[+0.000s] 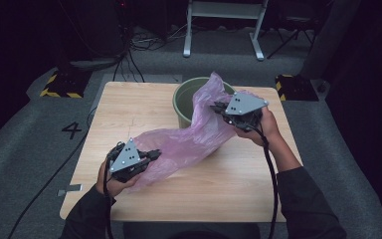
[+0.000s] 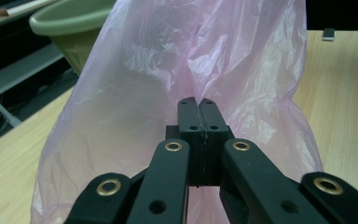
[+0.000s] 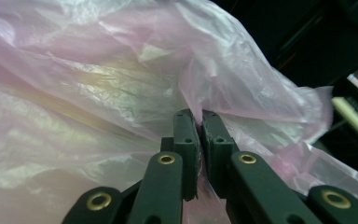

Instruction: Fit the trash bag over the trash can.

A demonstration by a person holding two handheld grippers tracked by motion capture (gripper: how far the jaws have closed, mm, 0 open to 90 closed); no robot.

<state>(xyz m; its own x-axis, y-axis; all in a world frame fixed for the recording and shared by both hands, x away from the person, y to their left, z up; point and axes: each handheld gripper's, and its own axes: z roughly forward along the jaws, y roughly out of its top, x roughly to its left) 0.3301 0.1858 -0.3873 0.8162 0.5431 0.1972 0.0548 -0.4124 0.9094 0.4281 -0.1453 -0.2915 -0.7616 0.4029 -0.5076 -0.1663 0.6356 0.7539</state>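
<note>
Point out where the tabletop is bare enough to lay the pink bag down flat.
The table is bare along its far left, between the left edge and the green bin, and across the near strip in front of both hands. The middle is crowded: the pink bag stretches from the left claw to the right claw by the bin.

High view: we sit above the near edge of the bench (image 1: 189,199), facing forward and down, far enough to take in the whole top plus the floor and stands behind. Left gripper view: we look along the left gripper (image 2: 198,103), very close, with pink bag (image 2: 168,70) right ahead and green bucket (image 2: 70,23) upper left. Right gripper view: same setup on the right gripper (image 3: 200,114), almost against the film. All three views share the bag; bench and bucket also overlap between the high and left gripper views.
</note>
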